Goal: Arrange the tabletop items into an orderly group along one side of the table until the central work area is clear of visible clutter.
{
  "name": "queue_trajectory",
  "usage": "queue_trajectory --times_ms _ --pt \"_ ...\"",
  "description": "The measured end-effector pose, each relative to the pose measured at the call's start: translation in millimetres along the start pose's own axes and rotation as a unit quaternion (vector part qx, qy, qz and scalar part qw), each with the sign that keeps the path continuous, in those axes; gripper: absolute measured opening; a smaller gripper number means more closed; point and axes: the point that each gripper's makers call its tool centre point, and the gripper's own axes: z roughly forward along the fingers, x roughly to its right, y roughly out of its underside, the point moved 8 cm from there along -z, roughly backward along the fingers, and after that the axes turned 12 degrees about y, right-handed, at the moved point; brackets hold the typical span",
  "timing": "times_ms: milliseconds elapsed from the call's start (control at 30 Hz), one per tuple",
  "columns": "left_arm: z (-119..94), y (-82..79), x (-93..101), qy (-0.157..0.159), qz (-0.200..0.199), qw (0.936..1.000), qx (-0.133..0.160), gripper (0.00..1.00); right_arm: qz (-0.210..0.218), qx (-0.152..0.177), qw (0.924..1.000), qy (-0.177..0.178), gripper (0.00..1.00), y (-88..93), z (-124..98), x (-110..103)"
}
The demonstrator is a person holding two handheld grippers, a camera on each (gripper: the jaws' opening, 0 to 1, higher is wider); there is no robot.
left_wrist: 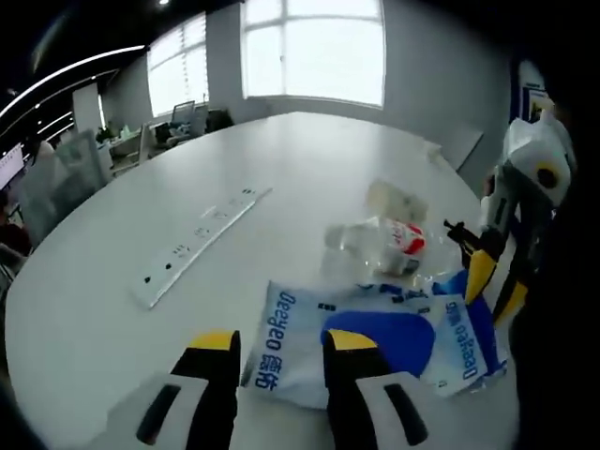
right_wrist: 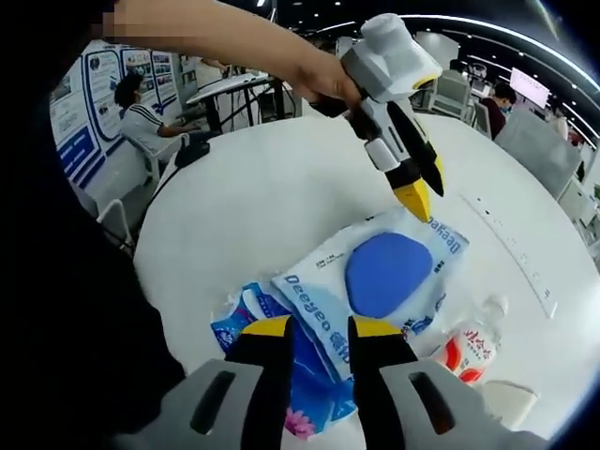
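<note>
A broad, round white surface (left_wrist: 309,159) carries a cluster of clutter near the edge closest to the person, while a long white power strip (left_wrist: 200,232) lies apart toward the middle, its long axis running diagonally away toward the far windows. The largest loose item, a white-and-blue plastic tissue pack (right_wrist: 375,281) with a blue oval on its face, lies flat with its long axis running from the right gripper (right_wrist: 319,328) toward the left gripper (right_wrist: 420,195), its printed lettering along one long edge. It overlaps a second blue-and-white floral plastic pack (right_wrist: 246,323) beneath. Just beside them a small clear plastic bottle with a red-and-white label (left_wrist: 389,242) lies on its side, neck pointing away from the packs. The left gripper (left_wrist: 283,339) hangs released above the pack; the right gripper is released too, its yellow-tipped jaws parted over the pack's near end. The likely hazards: the slick film slipping from a pinch, the lower pack dragging along, or a nudge sending the bottle rolling off the edge.
</note>
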Motion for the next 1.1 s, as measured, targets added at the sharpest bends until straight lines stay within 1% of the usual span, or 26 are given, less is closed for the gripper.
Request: queue_trajectory --times_ms 67,167,300,433,567,700,900,967,1100 --pt "2.9 4.5 -3.6 -0.007 0.004 0.9999 -0.013 0.31 0.000 0.000 1.0000 -0.003 0.17 0.9 1.5 0.2" --pt "5.7 7.6 -5.7 -0.002 -0.001 0.9999 -0.012 0.29 -0.007 -0.003 0.9999 -0.006 0.16 2.7 3.9 0.3" --pt "6.7 9.2 -8.2 -0.002 -0.006 0.9999 -0.013 0.29 -0.017 -0.008 0.9997 -0.015 0.16 5.6 8.7 -1.1" --pt "9.1 11.5 -10.1 0.001 -0.003 0.9998 -0.017 0.26 -0.039 -0.010 0.9990 -0.020 0.13 6.1 12.7 -3.3" --pt "14.2 16.3 -11.1 0.009 0.001 0.9996 -0.027 0.25 -0.044 -0.009 0.9988 -0.020 0.09 5.4 15.2 -4.2" --pt "15.7 16.3 -11.1 0.014 -0.002 0.9996 -0.025 0.24 -0.059 -0.014 0.9979 -0.023 0.07 7.7 18.8 -6.6" --pt "18.8 18.3 -12.7 0.019 -0.006 0.9995 -0.023 0.24 -0.067 -0.019 0.9972 -0.029 0.06 10.1 20.6 -8.3" --pt "19.1 19.2 -14.4 0.022 -0.007 0.9995 -0.020 0.23 -0.062 -0.020 0.9974 -0.031 0.06 10.5 20.8 -7.9" --pt "19.7 22.2 -18.8 0.023 -0.004 0.9995 -0.018 0.17 -0.062 -0.020 0.9973 -0.034 0.04 12.6 22.2 -7.7"
